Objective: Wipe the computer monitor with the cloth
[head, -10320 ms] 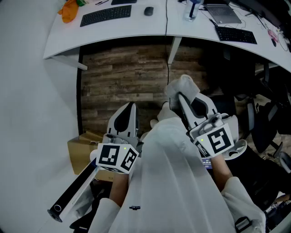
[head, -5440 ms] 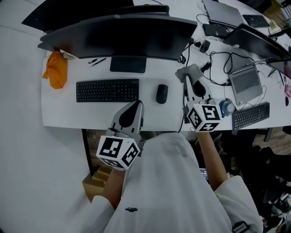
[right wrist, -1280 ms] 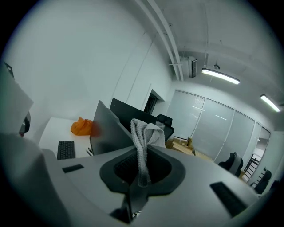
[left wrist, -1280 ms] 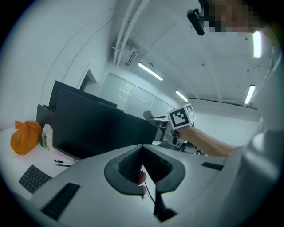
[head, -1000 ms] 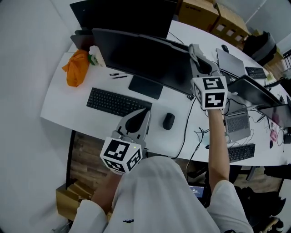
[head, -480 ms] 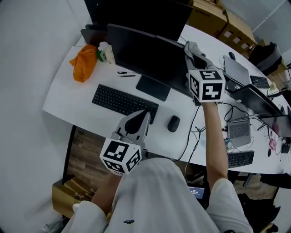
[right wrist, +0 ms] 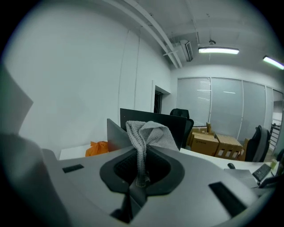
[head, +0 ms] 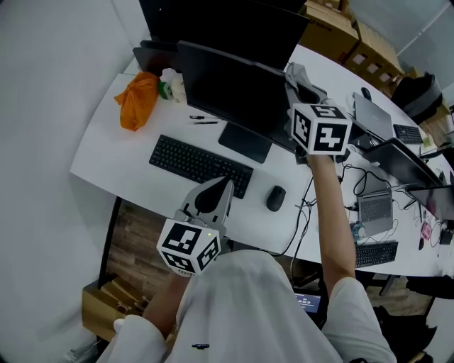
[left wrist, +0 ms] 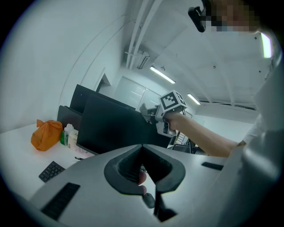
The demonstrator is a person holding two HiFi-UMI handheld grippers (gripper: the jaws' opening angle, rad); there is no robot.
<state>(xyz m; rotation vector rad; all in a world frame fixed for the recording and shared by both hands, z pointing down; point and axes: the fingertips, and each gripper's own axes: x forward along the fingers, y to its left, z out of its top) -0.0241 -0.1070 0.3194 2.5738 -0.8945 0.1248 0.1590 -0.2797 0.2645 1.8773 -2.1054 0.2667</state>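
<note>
- Grey microfibre-looking cloth [right wrist: 151, 133] is pinched in the right gripper [head: 306, 88]. Its jaws are closed on a lower fold and the rest bunches up above the tips.
- That gripper is up at the top right corner of the front computer monitor [head: 227, 88], with the cloth right at the screen's edge. From the head view I can't tell if it's actually touching the glass or just beside it.
- Left gripper [head: 223, 183] is hanging low over the near edge of the desk [head: 120, 166], just in front of the keyboard [head: 201, 166]. Its jaws are together with nothing in them, so it's basically parked.
- My read is that this is the very start of the wiping step: cloth in hand and lined up at the corner, with the whole screen left to do.
- The next move probably needs the cloth pressed flat on the panel and dragged across towards the left. Light pressure would be smart, since the monitor sits on a thin stand and could rock.
- Containers: the orange bag [head: 138, 99] at the left end of the desk is scrunched shut, so there's no telling what's inside.
- The cardboard boxes [head: 333, 21] behind the desk look closed too.
</note>
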